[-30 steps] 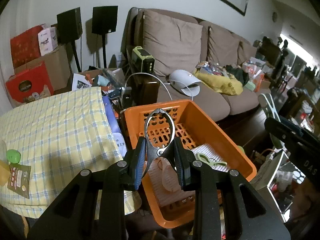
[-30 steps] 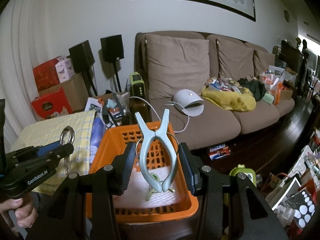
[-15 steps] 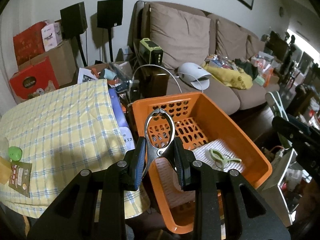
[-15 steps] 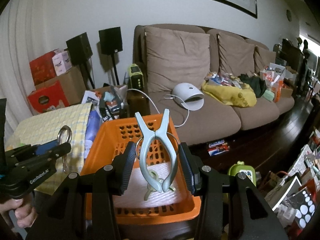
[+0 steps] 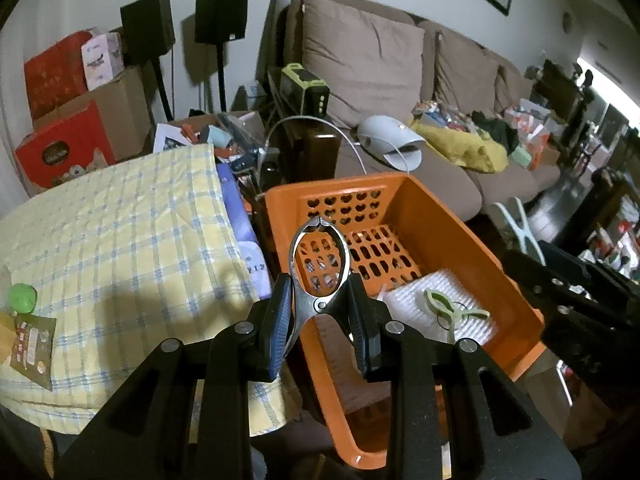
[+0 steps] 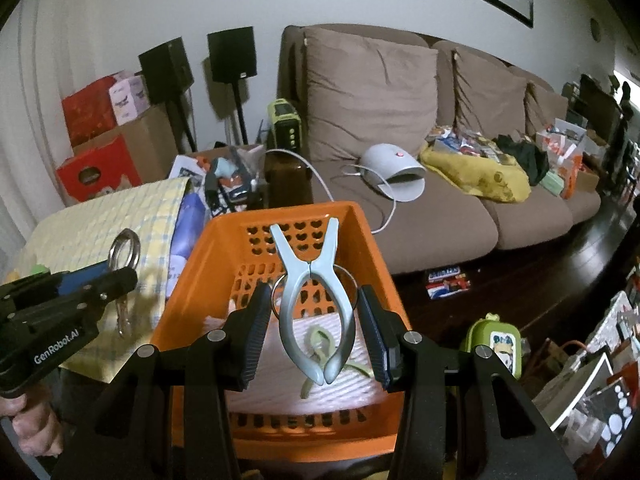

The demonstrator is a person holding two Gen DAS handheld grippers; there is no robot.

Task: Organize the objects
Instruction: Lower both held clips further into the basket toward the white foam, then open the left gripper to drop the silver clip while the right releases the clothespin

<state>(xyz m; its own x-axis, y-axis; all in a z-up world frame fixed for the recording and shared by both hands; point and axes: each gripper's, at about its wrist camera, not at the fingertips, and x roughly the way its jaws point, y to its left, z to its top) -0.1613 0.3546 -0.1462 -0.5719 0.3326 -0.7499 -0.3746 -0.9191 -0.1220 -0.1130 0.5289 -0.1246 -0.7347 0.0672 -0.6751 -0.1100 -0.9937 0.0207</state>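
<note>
1. Three seat cushions make up the brown sofa (image 6: 440, 216) along the back wall; a white domed device (image 6: 394, 174) with a cord and a heap of yellow cloth (image 6: 476, 176) lie on its seat.
2. Yellow-and-blue checked cloth (image 5: 120, 248) covers the table to the left of the basket; a green cap (image 5: 22, 298) and a small printed packet (image 5: 34, 346) rest near its left edge.
3. Red boxes (image 5: 64, 148) and cardboard cartons stand behind the table, beside two black speakers (image 5: 220, 14) on stands.
4. Orange basket (image 5: 452, 240), with perforated walls, stands just beside the table, below both grippers. A white mat (image 5: 436, 308) lies on its floor.
5. Left gripper (image 5: 320, 320), seen from its own camera: its fingers pinch a metal clip (image 5: 319, 268) by the handles, so the oval steel jaws point up and away over the near-left part of the basket. In the right wrist view, the clip shows as a ring above the black fingers, against the checked cloth, and a hand (image 6: 34, 424) grips the handle.
6. Right gripper (image 6: 314, 330): its fingers stand either side of a pale grey clothes peg (image 6: 316, 300), pressing the wire ring at its middle. The peg hangs upright above the basket, forked end up, closed tips down.
7. Green clothes peg (image 5: 452, 310) lies flat on the white mat inside the basket, apart from both grippers; in the right wrist view, the grey peg partly hides it.
</note>
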